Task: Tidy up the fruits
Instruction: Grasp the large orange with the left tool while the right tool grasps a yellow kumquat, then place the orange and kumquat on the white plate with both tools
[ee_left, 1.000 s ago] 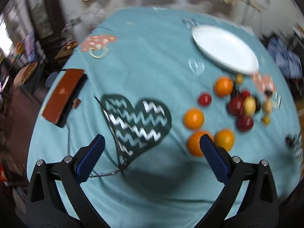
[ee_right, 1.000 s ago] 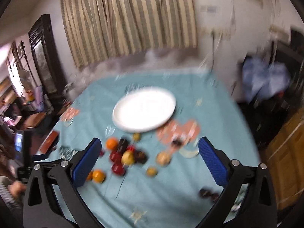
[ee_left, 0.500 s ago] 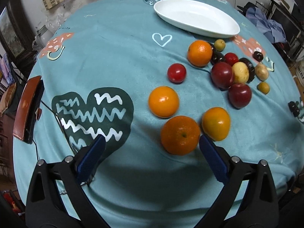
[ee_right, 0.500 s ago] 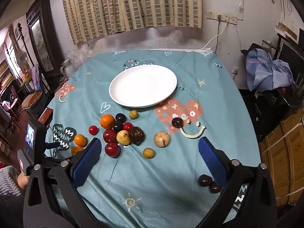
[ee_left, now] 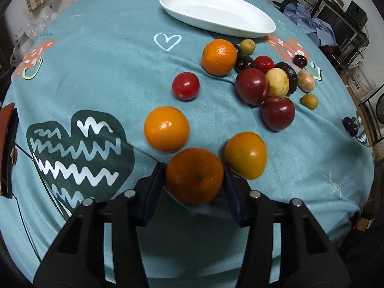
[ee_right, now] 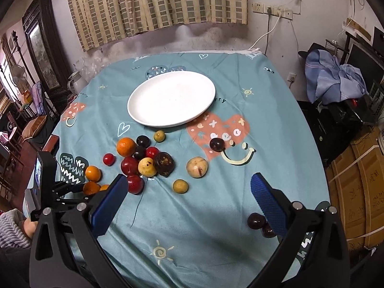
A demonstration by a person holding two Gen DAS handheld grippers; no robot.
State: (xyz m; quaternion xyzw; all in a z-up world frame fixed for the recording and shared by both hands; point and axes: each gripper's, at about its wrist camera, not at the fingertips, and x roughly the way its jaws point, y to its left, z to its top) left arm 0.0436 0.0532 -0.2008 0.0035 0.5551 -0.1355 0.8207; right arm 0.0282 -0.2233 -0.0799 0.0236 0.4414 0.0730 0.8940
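Left wrist view. The left tongs [ee_left: 195,178] point steeply down at a table under a teal cloth [ee_left: 100,55]. Their jaws are closing around a large orange [ee_left: 195,175]; both blue pads lie against its sides, so the orange is pinched while it sits on the cloth. Just ahead and left of the tips: a second orange [ee_left: 166,128]. Just ahead and right, nearly touching the right pad: a third orange [ee_left: 246,158]. Further ahead: a small red fruit [ee_left: 185,86], a fourth orange [ee_left: 219,57], then a tight cluster to the right with two dark red plums [ee_left: 252,86], a yellow fruit [ee_left: 277,82] and darker pieces. Farthest ahead: a white plate [ee_left: 240,27], bare. Left of the tongs: a dark green heart print [ee_left: 79,153].

Right wrist view. The right tongs [ee_right: 187,195] hang above the cloth with jaws spread wide and nothing between the pads. Ahead of the gap: a small yellow-green fruit [ee_right: 180,186] and a pale round fruit [ee_right: 197,167]. Ahead and left: the main fruit cluster [ee_right: 144,160]. By the right pad: two dark fruits [ee_right: 256,220]. Far ahead: the white plate [ee_right: 144,100]. At the left edge: the other tongs [ee_right: 90,188] around an orange, and a striped sleeve [ee_right: 12,228].
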